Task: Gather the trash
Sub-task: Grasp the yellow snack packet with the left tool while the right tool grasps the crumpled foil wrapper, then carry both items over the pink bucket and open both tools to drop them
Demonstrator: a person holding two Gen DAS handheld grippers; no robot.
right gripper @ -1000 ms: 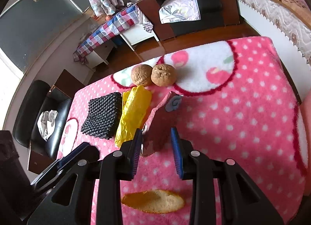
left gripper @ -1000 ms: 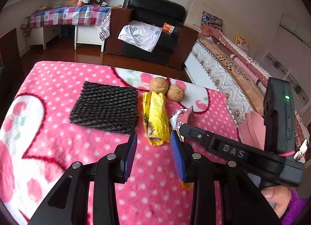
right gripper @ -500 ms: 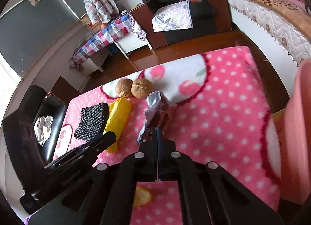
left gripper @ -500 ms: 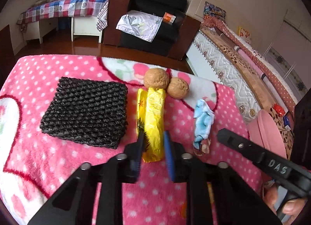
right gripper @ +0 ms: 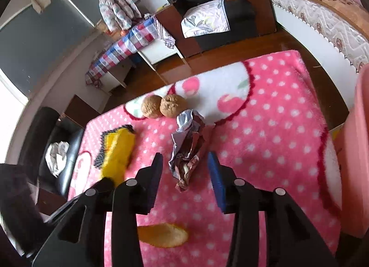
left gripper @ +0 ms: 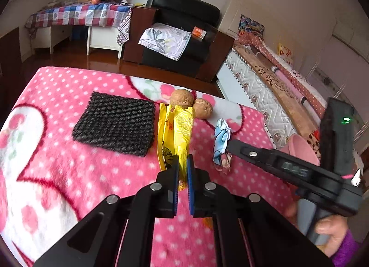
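On the pink dotted blanket (left gripper: 57, 151) lies a yellow wrapper (left gripper: 177, 128). My left gripper (left gripper: 182, 170) is closing on its near end, and the pads pinch it. In the right wrist view the yellow wrapper (right gripper: 117, 151) is blurred. A crumpled foil wrapper (right gripper: 188, 149) lies between the fingers of my right gripper (right gripper: 185, 170). Those jaws are opening and stand clear of the foil on both sides. The same foil wrapper (left gripper: 221, 144) shows its blue side in the left wrist view, just ahead of the right gripper's body (left gripper: 276, 163).
Two walnuts (left gripper: 181, 97) (left gripper: 203, 108) sit behind the wrappers, next to a black mesh pad (left gripper: 114, 123). An orange peel (right gripper: 161, 234) lies under my right gripper. A pink bin (right gripper: 355, 151) stands off the blanket's right edge. A person's hand (left gripper: 332, 227) holds the right gripper.
My left gripper went from open to shut on the yellow wrapper's near end. My right gripper shut on the foil wrapper half a second ago and has now opened again.
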